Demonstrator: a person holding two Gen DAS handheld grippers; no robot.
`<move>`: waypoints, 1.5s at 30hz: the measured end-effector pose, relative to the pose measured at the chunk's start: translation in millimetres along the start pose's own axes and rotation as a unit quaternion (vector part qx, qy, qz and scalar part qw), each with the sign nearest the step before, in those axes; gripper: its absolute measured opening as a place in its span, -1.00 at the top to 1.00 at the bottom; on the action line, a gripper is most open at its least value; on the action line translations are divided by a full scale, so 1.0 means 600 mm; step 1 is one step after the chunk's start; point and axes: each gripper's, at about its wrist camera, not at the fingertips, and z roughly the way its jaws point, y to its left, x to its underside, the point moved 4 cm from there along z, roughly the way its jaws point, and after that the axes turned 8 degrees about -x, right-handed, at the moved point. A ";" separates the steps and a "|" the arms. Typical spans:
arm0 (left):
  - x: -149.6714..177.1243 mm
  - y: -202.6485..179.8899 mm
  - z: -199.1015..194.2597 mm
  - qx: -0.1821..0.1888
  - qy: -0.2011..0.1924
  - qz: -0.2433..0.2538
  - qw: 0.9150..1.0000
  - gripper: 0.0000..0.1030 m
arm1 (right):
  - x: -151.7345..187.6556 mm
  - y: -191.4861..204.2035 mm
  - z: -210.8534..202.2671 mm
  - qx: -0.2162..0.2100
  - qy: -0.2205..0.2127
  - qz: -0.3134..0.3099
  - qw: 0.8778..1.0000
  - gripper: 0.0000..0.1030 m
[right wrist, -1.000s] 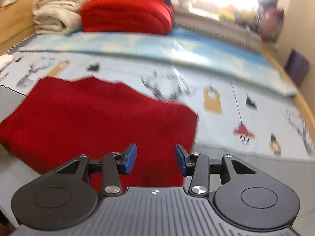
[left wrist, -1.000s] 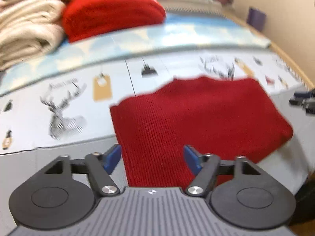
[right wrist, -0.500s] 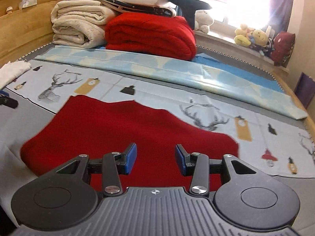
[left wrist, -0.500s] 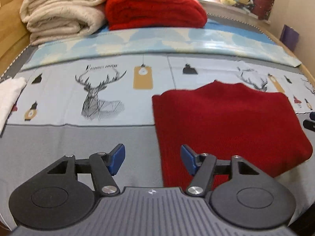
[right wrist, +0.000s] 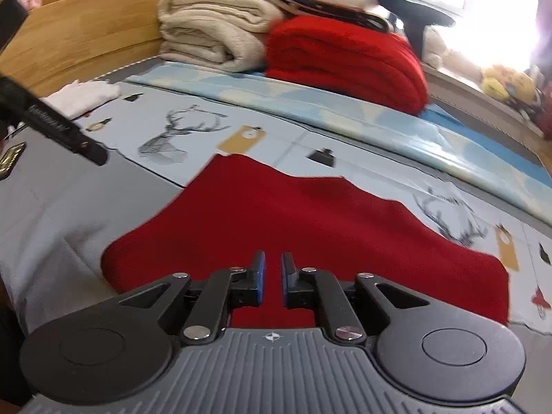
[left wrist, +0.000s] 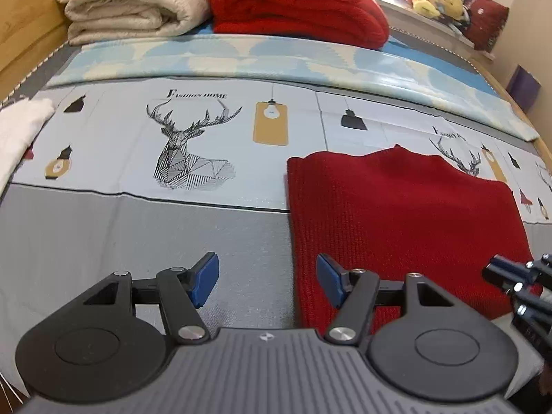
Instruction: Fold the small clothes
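Beside the red knit's (left wrist: 396, 214) left edge, left fingers (left wrist: 203, 277) gape; right fingers (right wrist: 259, 270) closed, empty.

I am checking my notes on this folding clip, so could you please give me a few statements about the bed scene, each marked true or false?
1. The red knit garment lies flat on the printed sheet. True.
2. The left gripper holds the garment's edge. False: its fingers stand apart with nothing between them.
3. The right gripper is nearly shut, with no cloth seen pinched between its fingers. True.
4. The folded red blanket sits on top of the cream blankets. False: it sits beside them.
5. A white cloth lies at the sheet's edge. True.
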 end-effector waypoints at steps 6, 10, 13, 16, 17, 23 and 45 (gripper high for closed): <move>-0.003 0.007 0.004 0.001 0.008 -0.014 1.000 -0.33 | -0.008 0.063 0.030 -0.042 0.002 -0.051 0.998 0.24; -0.003 0.010 0.006 0.001 0.011 -0.015 1.000 -0.33 | -0.004 0.113 0.053 -0.076 0.008 -0.099 0.992 0.01; -0.001 0.014 0.009 0.000 0.015 -0.016 1.000 -0.33 | 0.014 0.158 0.077 -0.097 0.024 -0.152 0.983 -0.09; -0.001 0.022 0.010 -0.001 0.016 -0.020 1.000 -0.33 | 0.042 0.200 0.107 -0.100 0.049 -0.226 0.968 -0.12; 0.000 0.026 0.012 -0.002 0.017 -0.021 1.000 -0.33 | 0.053 0.210 0.118 -0.097 0.060 -0.247 0.962 -0.12; 0.004 0.043 0.014 -0.006 0.021 -0.023 0.999 -0.33 | 0.087 0.228 0.174 -0.050 0.099 -0.315 0.942 -0.25; -0.009 0.036 0.039 0.078 0.068 -0.129 0.986 -0.58 | -0.013 0.167 0.091 -0.070 -0.002 -0.177 0.982 0.70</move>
